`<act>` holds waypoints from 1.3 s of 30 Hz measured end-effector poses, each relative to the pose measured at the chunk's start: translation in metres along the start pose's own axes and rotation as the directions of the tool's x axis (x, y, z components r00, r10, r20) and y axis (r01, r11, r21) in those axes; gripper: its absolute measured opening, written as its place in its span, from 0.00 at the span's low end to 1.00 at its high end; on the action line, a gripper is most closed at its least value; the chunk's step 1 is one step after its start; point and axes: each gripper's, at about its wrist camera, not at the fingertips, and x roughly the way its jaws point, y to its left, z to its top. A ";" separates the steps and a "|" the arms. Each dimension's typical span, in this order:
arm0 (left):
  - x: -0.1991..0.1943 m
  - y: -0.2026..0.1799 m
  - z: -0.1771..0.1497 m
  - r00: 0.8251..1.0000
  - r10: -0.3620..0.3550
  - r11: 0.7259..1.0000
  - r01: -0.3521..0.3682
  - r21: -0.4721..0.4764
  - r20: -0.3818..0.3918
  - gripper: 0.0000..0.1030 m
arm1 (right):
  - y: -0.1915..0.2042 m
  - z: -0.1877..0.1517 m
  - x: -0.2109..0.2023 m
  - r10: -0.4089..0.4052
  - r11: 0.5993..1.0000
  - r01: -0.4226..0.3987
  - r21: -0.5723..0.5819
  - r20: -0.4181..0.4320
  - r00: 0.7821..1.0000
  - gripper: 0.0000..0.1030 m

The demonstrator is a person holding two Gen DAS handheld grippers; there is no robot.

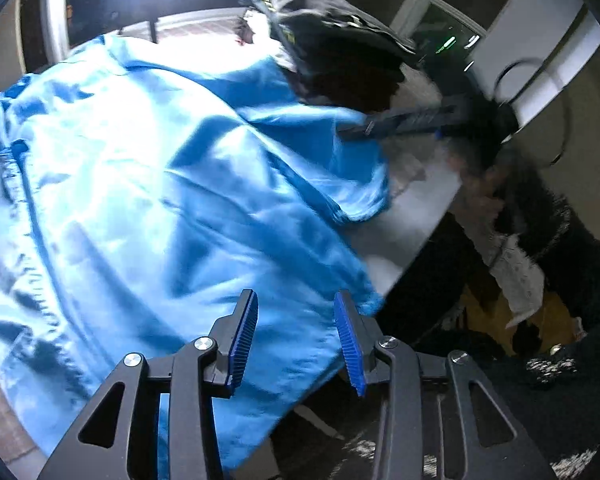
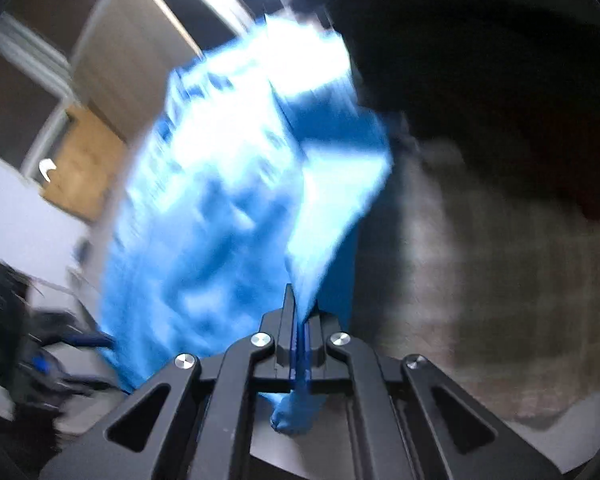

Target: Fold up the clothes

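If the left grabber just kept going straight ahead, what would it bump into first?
Probably the blue garment. The left gripper is open, and the shiny blue cloth fills the space right between and beyond its fingers. The dark clothes pile lies farther off. How near the cloth is can't be judged exactly.

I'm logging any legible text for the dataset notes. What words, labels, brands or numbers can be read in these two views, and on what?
No text reads in either view.
Dark garment pile: yellow-green markings, too blurred to read.
Green lights behind the window: too small to read.
Brown cardboard box: a white swoosh-shaped mark, no letters.
Blue garment: no print visible.
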 end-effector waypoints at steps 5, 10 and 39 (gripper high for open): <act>-0.023 0.031 -0.002 0.997 0.046 0.998 -0.044 -0.039 0.064 0.37 | 0.074 0.066 -0.047 0.115 0.992 -0.107 -0.060 0.158 0.981 0.02; -0.057 0.051 -0.011 0.985 0.095 0.994 -0.085 -0.073 0.143 0.37 | 0.173 0.119 -0.088 0.256 0.959 -0.212 -0.189 0.254 0.933 0.02; 0.082 -0.086 0.014 0.999 0.053 0.999 -0.053 0.009 0.004 0.41 | 0.066 0.239 0.150 -0.442 0.885 0.422 -0.199 -0.069 0.894 0.52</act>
